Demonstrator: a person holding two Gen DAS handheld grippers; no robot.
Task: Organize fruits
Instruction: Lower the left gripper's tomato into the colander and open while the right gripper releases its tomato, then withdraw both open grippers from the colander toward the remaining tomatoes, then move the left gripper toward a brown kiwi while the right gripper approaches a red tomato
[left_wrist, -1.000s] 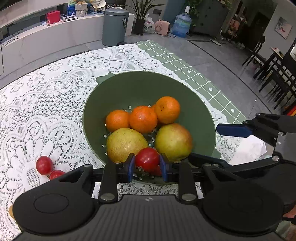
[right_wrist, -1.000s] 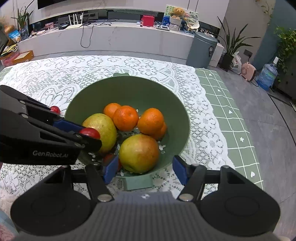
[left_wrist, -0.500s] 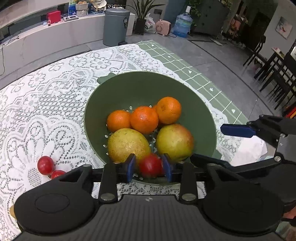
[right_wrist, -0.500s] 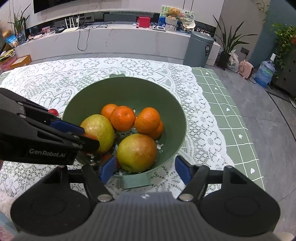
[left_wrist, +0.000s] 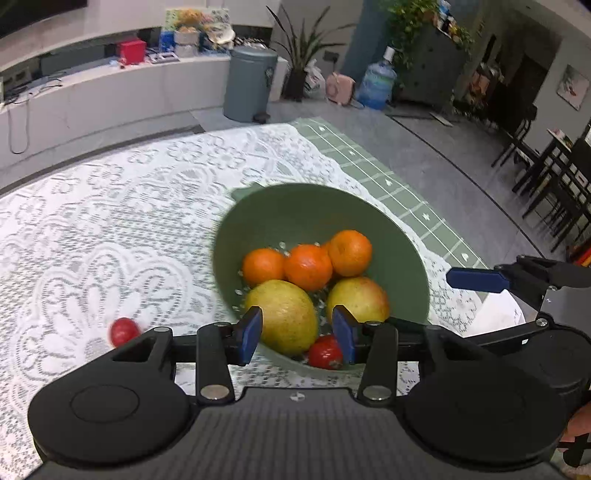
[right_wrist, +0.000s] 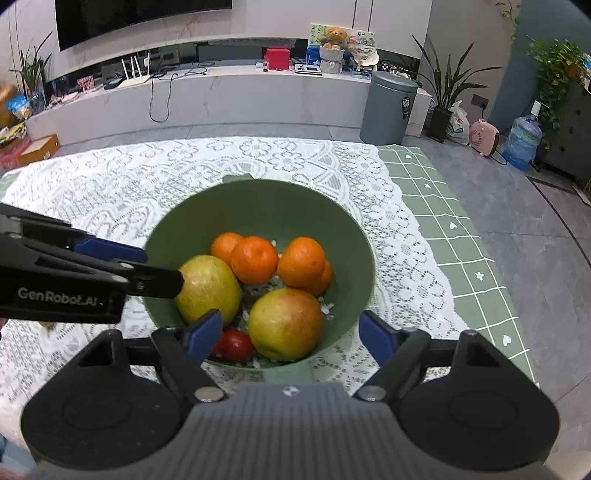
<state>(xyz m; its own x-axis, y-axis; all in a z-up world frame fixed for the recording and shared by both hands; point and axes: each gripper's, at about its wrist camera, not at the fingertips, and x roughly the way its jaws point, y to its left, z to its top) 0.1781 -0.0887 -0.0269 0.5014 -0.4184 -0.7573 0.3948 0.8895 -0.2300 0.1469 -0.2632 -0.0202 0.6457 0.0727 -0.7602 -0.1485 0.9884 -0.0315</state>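
Both grippers, left (left_wrist: 297, 334) and right (right_wrist: 290, 332), are gaping empty, jaws just widening, over the bowl (right_wrist: 343, 236). A tomato (left_wrist: 123, 331) is lying outside, seen only by the left camera.

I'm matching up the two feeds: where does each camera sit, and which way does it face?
Left wrist: on the left gripper, looking down over the green bowl; the right gripper's fingers show.
Right wrist: on the right gripper, facing the bowl; the left gripper crosses the left edge.
Shared: bowl, oranges, bin.
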